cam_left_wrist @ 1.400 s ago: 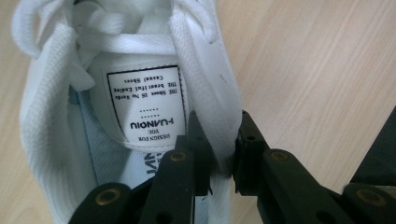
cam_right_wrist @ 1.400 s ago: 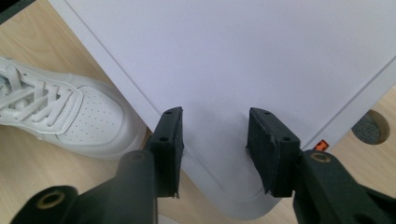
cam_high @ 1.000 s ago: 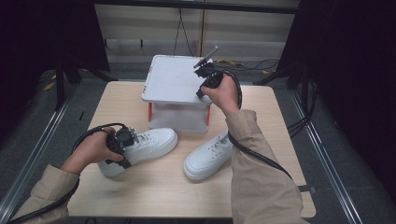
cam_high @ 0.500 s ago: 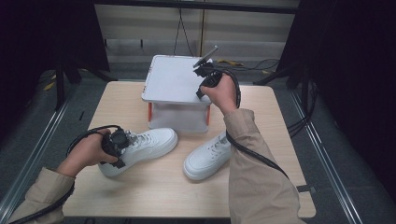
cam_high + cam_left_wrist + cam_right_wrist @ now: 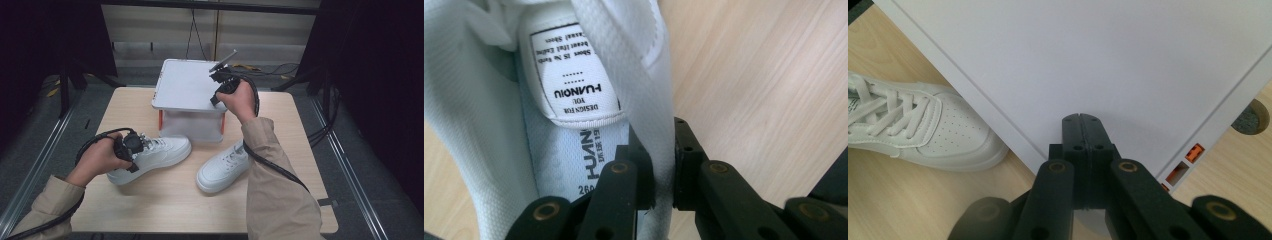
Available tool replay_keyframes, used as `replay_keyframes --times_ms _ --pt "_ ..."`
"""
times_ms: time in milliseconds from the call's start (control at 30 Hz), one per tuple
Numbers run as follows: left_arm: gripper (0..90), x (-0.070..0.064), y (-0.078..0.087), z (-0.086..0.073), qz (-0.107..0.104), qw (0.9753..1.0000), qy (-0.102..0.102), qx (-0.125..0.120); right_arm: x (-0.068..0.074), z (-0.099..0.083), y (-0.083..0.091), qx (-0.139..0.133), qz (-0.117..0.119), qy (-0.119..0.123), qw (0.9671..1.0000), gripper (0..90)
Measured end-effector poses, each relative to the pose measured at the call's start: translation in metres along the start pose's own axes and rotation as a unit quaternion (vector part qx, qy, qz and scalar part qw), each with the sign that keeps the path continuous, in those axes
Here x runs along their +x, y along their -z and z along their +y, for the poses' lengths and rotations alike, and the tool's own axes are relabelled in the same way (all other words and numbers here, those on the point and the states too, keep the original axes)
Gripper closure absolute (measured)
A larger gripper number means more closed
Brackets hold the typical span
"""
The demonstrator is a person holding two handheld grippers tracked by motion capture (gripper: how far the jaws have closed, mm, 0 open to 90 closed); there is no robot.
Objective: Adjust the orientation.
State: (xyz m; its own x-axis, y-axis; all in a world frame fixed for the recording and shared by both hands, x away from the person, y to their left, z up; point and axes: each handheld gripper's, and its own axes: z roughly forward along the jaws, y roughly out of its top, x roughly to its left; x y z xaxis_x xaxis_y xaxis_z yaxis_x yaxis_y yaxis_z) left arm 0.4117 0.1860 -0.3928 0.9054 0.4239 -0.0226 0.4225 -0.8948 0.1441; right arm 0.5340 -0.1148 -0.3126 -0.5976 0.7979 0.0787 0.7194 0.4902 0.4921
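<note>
1. Pinching the collar wall of the left shoe [image 5: 150, 155] with the left claw [image 5: 131, 146]: one jaw inside the opening, one outside, closed down to the fabric's thickness, as the left gripper view makes plain around the shoe's wall [image 5: 651, 100].
2. Lying at lower left of the high view on the counter [image 5: 165, 200], heel toward the left hand [image 5: 100, 156], toe pointing right and slightly up-frame toward the box [image 5: 192, 112].
3. Running the shoe's long axis roughly along the left forearm's reach, so likely lifting or dragging toward the box from that heel grip.
4. Reaching in from the bottom left corner, forearm low and angled up-right, hand curled over the claw's body.
5. Holding the right claw [image 5: 219, 82] at upper centre over the white lid [image 5: 182, 85], jaws shut flat against each other with nothing between them, tips resting at or just above the lid near its right corner [image 5: 1128, 75]; cannot tell whether touching.
6. Extending the right arm forward up the middle of the frame, wrist bent down over the box.
7. Sitting loose at centre, the second shoe [image 5: 222, 165], toe toward bottom, just beside the right sleeve, nearer the right hand [image 5: 240, 102].
</note>
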Motion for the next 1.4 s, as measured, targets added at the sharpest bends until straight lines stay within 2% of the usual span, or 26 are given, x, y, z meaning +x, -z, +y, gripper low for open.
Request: replay_keyframes --times_ms 167,200,300,333,400,500,600,900,967,1033,1067,1133,1267,1400 --pt "83.0 0.000 0.015 0.008 0.009 0.9998 0.006 -0.017 -0.001 -0.001 0.000 -0.006 0.003 0.000 1.0000 90.0" --pt "82.9 0.001 0.024 0.013 0.013 0.9995 0.009 -0.028 -0.001 -0.001 0.000 -0.004 0.001 0.001 1.0000 90.0" --pt "82.7 0.003 0.032 0.017 0.019 0.9989 0.020 -0.039 0.000 0.000 0.000 -0.002 -0.003 0.006 1.0000 90.0" --pt "82.7 0.005 0.038 0.019 0.022 0.9981 0.023 -0.052 0.002 0.000 0.000 0.002 -0.008 0.008 0.9999 90.0" --pt "82.7 0.006 0.043 0.021 0.028 0.9979 0.020 -0.054 0.003 0.001 0.000 0.004 -0.012 0.011 0.9999 90.0" --pt "82.5 0.006 0.047 0.022 0.026 0.9970 0.025 -0.068 0.005 0.003 0.000 0.011 -0.019 0.018 0.9996 90.0" --pt "82.6 0.005 0.046 0.022 0.023 0.9970 0.023 -0.070 0.007 0.004 0.000 0.015 -0.024 0.021 0.9994 90.0" --pt "82.7 0.000 0.034 0.010 0.010 0.9966 0.025 -0.078 0.006 0.004 0.000 0.014 -0.022 0.015 0.9995 90.0" --pt "82.7 -0.003 0.024 -0.001 0.003 0.9957 0.027 -0.089 0.007 0.004 0.000 0.014 -0.025 0.018 0.9994 90.0" --pt "82.7 -0.003 0.020 -0.005 0.001 0.9955 0.029 -0.091 0.007 0.004 0.000 0.014 -0.025 0.018 0.9994 90.0" --pt "82.7 -0.005 0.012 -0.012 0.000 0.9956 0.028 -0.090 0.007 0.004 -0.001 0.014 -0.025 0.017 0.9994 90.0" --pt "82.6 -0.007 0.008 -0.015 0.000 0.9958 0.030 -0.086 0.007 0.004 -0.001 0.014 -0.025 0.016 0.9995 90.0" --pt "82.0 -0.011 -0.015 -0.025 -0.018 0.9974 0.033 -0.062 0.008 0.004 -0.001 0.015 -0.028 0.017 0.9994 90.0" --pt "80.4 -0.009 -0.026 -0.028 -0.034 0.9981 0.037 -0.037 0.009 0.005 -0.001 0.015 -0.028 0.015 0.9994 90.0"
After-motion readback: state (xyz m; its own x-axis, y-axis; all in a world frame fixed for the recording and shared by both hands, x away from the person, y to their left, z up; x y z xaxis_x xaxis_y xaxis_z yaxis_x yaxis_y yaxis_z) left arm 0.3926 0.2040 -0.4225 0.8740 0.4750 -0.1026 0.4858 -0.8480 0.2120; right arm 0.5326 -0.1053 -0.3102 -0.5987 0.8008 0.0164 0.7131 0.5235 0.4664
